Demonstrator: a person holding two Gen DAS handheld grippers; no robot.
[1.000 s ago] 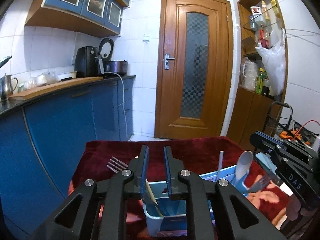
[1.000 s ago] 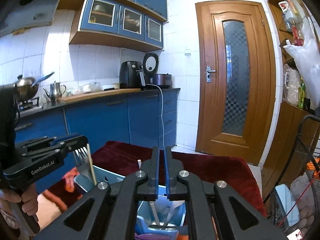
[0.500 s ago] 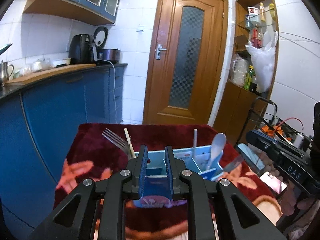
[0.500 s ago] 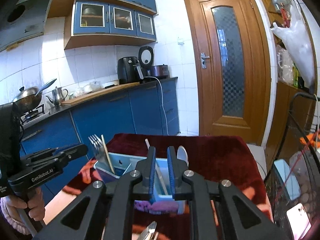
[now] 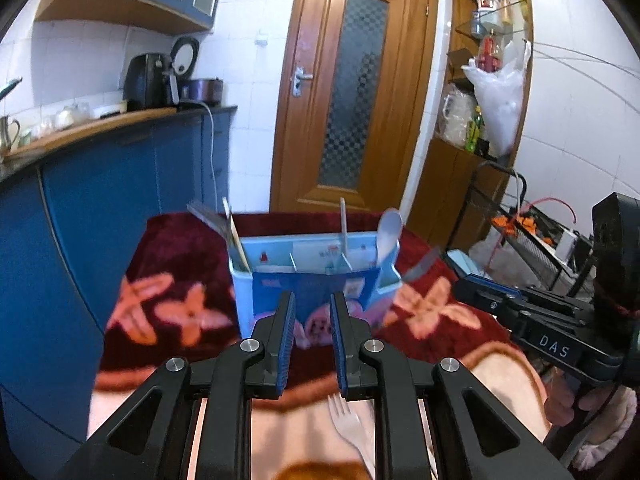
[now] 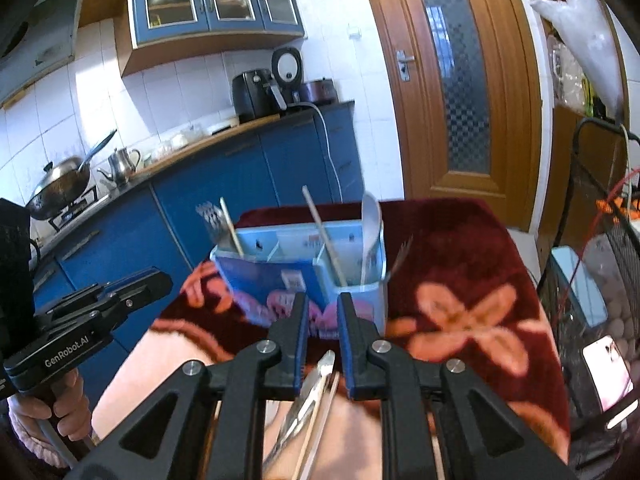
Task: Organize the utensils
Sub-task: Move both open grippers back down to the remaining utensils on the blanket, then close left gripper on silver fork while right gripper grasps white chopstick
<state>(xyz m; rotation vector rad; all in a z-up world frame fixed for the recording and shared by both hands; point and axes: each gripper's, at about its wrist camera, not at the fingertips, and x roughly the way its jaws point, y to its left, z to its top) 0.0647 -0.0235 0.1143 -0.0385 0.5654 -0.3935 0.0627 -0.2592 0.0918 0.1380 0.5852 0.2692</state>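
A pale plastic fork point(image 5: 352, 426) is seen lying on the floral-blanketed surface point(image 5: 176, 312) just under the left claw point(image 5: 313, 344), its handle running toward the camera, tines toward the light-blue compartmented plastic utensil caddy point(image 5: 312, 272). Both claws, the right claw point(image 6: 322, 346) included, are held narrow and empty.

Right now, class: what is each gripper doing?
Left gripper: slightly open, holding nothing.
Right gripper: slightly open, holding nothing.
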